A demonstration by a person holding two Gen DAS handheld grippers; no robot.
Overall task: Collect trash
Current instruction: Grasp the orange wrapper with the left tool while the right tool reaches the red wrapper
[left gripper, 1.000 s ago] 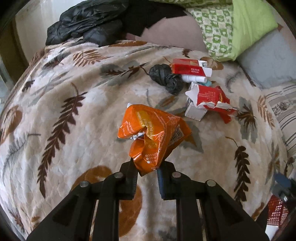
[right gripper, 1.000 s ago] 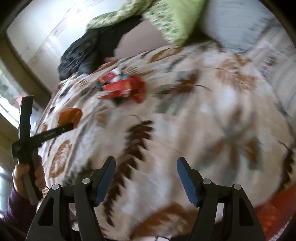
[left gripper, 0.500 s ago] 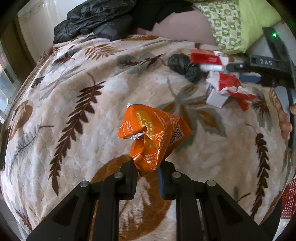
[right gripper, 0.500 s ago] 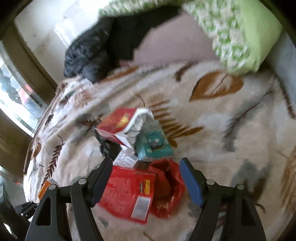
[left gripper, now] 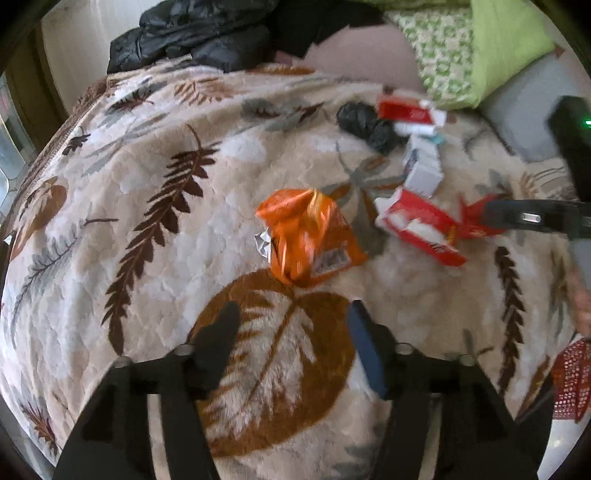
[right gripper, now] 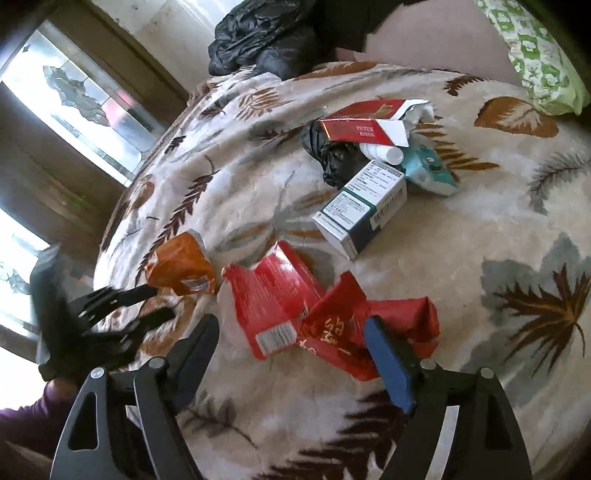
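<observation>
An orange snack wrapper [left gripper: 308, 236] lies on the leaf-patterned blanket [left gripper: 147, 206], just ahead of my open, empty left gripper [left gripper: 293, 325]; it also shows in the right wrist view [right gripper: 183, 267]. My right gripper [right gripper: 291, 339] is open, its fingers either side of a torn red packet [right gripper: 273, 306] and a crumpled red wrapper [right gripper: 369, 332]. Beyond lie a white and grey box [right gripper: 364, 210], a teal packet [right gripper: 428, 170], a red cigarette carton [right gripper: 365, 125], a white tube [right gripper: 380, 151] and a black bag [right gripper: 332, 155].
A black jacket [right gripper: 266, 33] and green pillows [left gripper: 480, 48] lie at the head of the bed. A window [right gripper: 74, 99] is to the left. A red mesh basket [left gripper: 572, 380] sits at the bed's right edge.
My left gripper has opened and let the orange wrapper drop onto the blanket. My right gripper has swung in over the red packets.
</observation>
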